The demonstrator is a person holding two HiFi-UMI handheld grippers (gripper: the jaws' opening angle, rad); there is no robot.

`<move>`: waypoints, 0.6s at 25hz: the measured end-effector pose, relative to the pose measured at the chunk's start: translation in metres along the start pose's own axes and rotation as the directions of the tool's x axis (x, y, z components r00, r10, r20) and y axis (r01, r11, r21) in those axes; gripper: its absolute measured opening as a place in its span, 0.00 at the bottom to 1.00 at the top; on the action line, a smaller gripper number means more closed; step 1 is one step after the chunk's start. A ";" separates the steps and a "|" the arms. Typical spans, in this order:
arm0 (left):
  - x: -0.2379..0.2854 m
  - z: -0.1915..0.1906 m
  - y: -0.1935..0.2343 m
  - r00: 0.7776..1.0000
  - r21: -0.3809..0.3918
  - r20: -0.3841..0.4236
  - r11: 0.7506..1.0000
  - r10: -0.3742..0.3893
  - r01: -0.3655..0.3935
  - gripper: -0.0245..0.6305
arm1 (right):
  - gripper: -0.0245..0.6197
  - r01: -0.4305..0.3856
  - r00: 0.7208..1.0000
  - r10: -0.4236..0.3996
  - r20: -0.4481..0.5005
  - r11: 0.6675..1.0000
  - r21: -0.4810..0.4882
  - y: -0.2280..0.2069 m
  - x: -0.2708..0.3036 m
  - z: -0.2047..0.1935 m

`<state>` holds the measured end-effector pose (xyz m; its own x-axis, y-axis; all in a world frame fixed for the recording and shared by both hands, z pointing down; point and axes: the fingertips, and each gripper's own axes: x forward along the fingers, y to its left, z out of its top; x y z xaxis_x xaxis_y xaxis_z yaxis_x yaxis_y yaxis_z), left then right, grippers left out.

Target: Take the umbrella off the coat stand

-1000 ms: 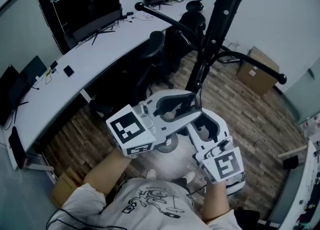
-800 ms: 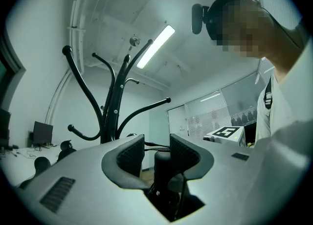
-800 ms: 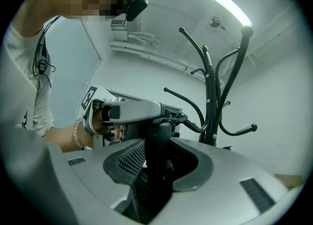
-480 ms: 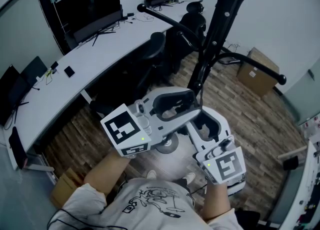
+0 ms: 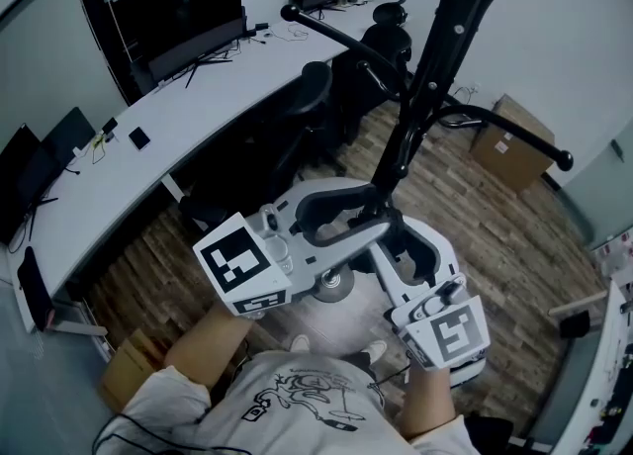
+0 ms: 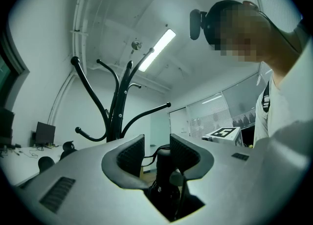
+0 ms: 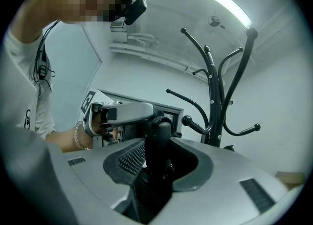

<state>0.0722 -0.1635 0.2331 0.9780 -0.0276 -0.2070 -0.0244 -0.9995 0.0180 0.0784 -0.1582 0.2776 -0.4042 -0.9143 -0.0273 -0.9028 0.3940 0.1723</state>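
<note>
Right gripper (image 7: 157, 151): jaws clamped on the umbrella (image 7: 156, 138), a folded black cylinder with a ribbed cap. Left gripper (image 6: 157, 151): jaws apart around its other end, a gap beside 1 pad. The umbrella sits level between the 2 grippers, just beside the coat stand (image 5: 435, 57) pole. Best practice, judged: close the left jaws, then lift the thin strap (image 6: 150, 157) clear of any hook; whether it is hooked cannot be told.

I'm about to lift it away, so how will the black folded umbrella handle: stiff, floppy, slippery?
The black folded umbrella looks compact and rigid, so it probably won't sag. Its ribbed top likely grips well against the fingers of the right gripper. Its thin strap could snag on the black coat stand.
</note>
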 end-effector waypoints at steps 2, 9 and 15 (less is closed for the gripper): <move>-0.005 -0.005 0.002 1.000 -0.011 -0.006 1.000 0.013 -0.013 0.32 | 0.27 0.011 1.000 -0.011 -0.017 1.000 0.016 -0.001 -0.003 -0.006; -0.020 -0.027 0.010 0.995 -0.022 -0.039 0.996 0.088 -0.089 0.28 | 0.27 0.078 0.994 -0.075 -0.076 0.996 0.033 -0.012 -0.019 -0.022; -0.027 -0.048 0.015 0.984 0.096 -0.060 0.982 0.167 -0.161 0.23 | 0.27 0.128 0.987 -0.123 -0.107 0.991 0.046 -0.023 -0.033 -0.035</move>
<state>0.0552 -0.1774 0.2858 0.9708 -0.1936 -0.1418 -0.2014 -0.9786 -0.0430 0.1176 -0.1407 0.3086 -0.2722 -0.9605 0.0572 -0.9531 0.2773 0.1216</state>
